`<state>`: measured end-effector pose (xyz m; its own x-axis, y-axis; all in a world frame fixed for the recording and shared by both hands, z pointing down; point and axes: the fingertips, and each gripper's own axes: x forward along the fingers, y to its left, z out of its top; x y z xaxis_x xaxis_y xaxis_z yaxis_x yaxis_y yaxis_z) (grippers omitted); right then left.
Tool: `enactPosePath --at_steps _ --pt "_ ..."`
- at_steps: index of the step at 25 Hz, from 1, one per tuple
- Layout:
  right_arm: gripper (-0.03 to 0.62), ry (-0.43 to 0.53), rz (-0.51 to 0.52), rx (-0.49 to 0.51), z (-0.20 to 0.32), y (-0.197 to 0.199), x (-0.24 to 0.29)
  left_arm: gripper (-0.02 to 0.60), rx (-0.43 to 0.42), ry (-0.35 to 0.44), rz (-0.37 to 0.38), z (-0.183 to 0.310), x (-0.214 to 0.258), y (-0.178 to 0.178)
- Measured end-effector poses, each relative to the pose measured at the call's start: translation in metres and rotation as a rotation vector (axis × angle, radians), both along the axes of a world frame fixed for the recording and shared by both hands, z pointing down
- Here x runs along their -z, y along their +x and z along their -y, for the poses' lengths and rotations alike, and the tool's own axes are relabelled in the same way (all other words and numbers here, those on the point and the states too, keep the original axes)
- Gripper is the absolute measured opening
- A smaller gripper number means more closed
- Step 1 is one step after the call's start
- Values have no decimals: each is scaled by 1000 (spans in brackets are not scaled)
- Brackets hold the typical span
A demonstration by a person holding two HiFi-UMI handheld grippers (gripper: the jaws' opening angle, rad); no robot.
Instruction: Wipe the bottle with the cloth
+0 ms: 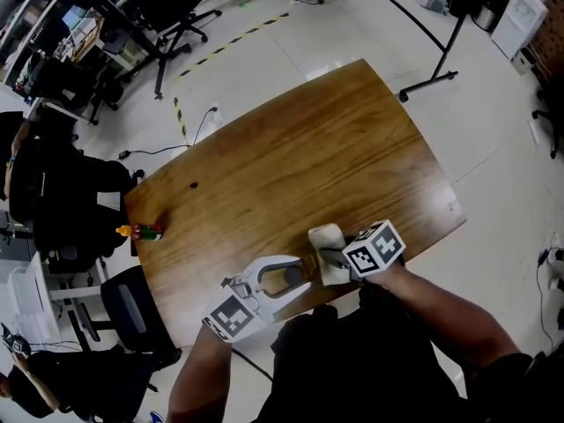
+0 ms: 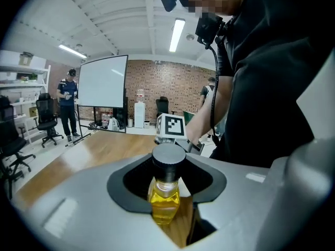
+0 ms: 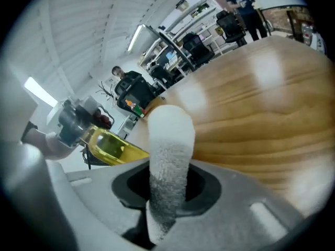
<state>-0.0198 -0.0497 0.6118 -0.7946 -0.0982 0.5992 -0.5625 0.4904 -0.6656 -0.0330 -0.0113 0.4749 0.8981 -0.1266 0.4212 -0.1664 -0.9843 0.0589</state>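
The bottle (image 3: 107, 145), clamped by the fingers of the left gripper (image 1: 300, 276), was held just left of the cloth (image 3: 170, 140) pinched in the right gripper (image 3: 167, 192), with the cap turned away.

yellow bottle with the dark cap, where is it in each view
Head view: yellow-filled clear bottle low centre, in the left tongs.
Left gripper view: bottle bottom centre, between the jaws.
Right gripper view: bottle at left, beside white fluffy cloth.
Shared landmark: brown wooden table.
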Motion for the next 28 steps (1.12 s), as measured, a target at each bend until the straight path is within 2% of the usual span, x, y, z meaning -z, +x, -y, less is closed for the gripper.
enactPosePath --at_steps 3,6,8,11,13,16,19,24,26,28 --pt "74 40 19 -77 6 23 19 173 -8 -6 15 2 2 0" --pt "74 66 36 -121 7 40 33 238 78 -7 -44 4 8 2" --pt "74 74 48 -140 7 48 38 280 199 -12 -116 9 17 1" --pt "74 76 73 -159 8 52 42 287 423 -27 -190 15 20 -5" --pt "74 71 96 -156 12 49 46 281 537 -28 -162 13 13 -7" --pt "74 74 114 -121 19 43 53 259 680 4 -61 12 2 -10" --pt "74 86 115 -71 24 37 57 252 812 -24 -85 13 3 -15" --pt "74 101 117 -11 26 25 59 225 904 -45 -76 12 2 -20" --pt "74 100 124 10 26 20 61 182 900 -34 -74 13 5 -20" --pt "74 103 127 33 26 18 63 179 865 -35 -72 13 7 -21"
